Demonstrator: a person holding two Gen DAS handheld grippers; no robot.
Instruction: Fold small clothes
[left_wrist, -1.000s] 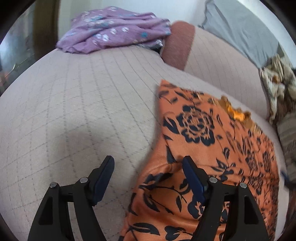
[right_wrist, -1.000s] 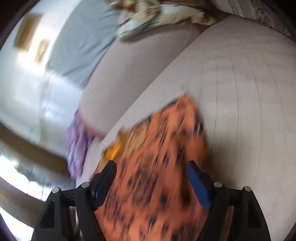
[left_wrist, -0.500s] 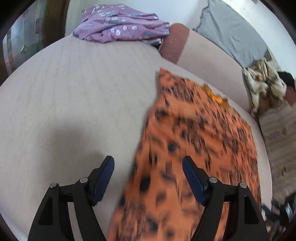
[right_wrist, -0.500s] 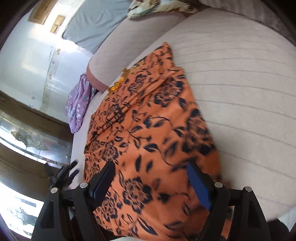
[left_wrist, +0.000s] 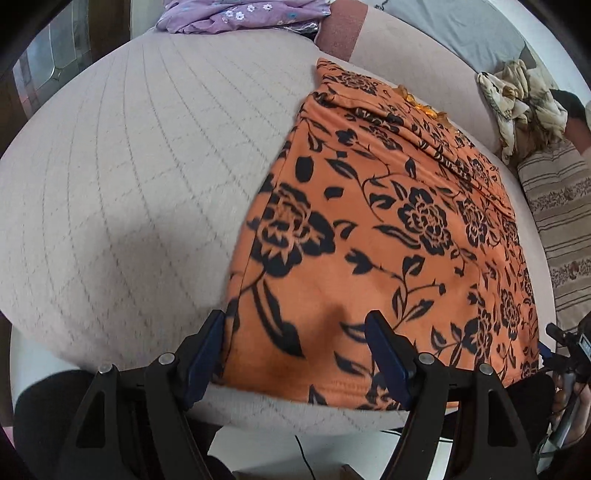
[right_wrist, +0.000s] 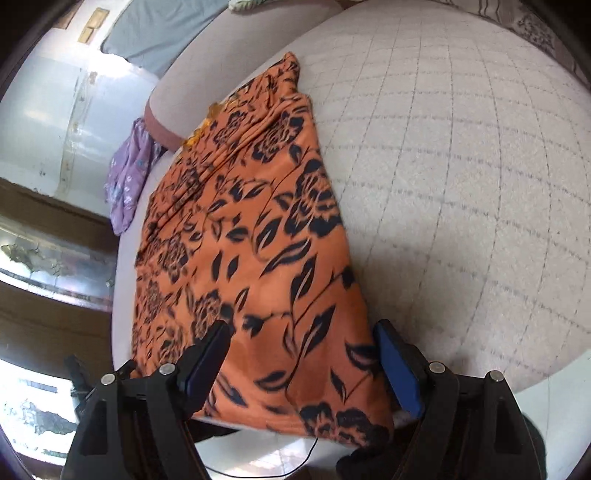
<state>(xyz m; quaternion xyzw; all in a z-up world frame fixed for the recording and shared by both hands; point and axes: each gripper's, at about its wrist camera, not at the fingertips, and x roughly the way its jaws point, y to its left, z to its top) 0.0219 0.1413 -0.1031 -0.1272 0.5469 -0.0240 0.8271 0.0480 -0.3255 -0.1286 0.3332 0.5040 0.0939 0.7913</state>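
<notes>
So the orange fabric garment with the black flower-and-leaf print (left_wrist: 388, 229) is now spread pretty flat on the pale quilted sofa seat (left_wrist: 140, 177), its near hem draped right at the front edge of the cushion. Compared with 1 second ago, when both cameras were in close over the cloth and the right view was a blur, both have pulled back toward the front edge, so the whole piece is in frame. Looks to me like the spreading-out part is done and the actual folding hasn't started.

Left gripper (left_wrist: 295, 347) has its 2 blue-padded fingers wide apart, holding nothing, hovering at the near left corner of the hem. Right gripper (right_wrist: 303, 354) is the same deal: fingers spread, nothing between them, parked over the near right corner. You can spot the right gripper at the right edge of the left view too.

My guess is each one pinches a hem corner next and carries it to the far edge for the 1st fold. There are some ripples near the far side, by the little gold trim bit (left_wrist: 421, 103), that may need smoothing.

Other stuff: a purple floral cloth (left_wrist: 240, 14) heaped at the far end and a cream patterned crumpled cloth (left_wrist: 521, 99) off to the right.
</notes>
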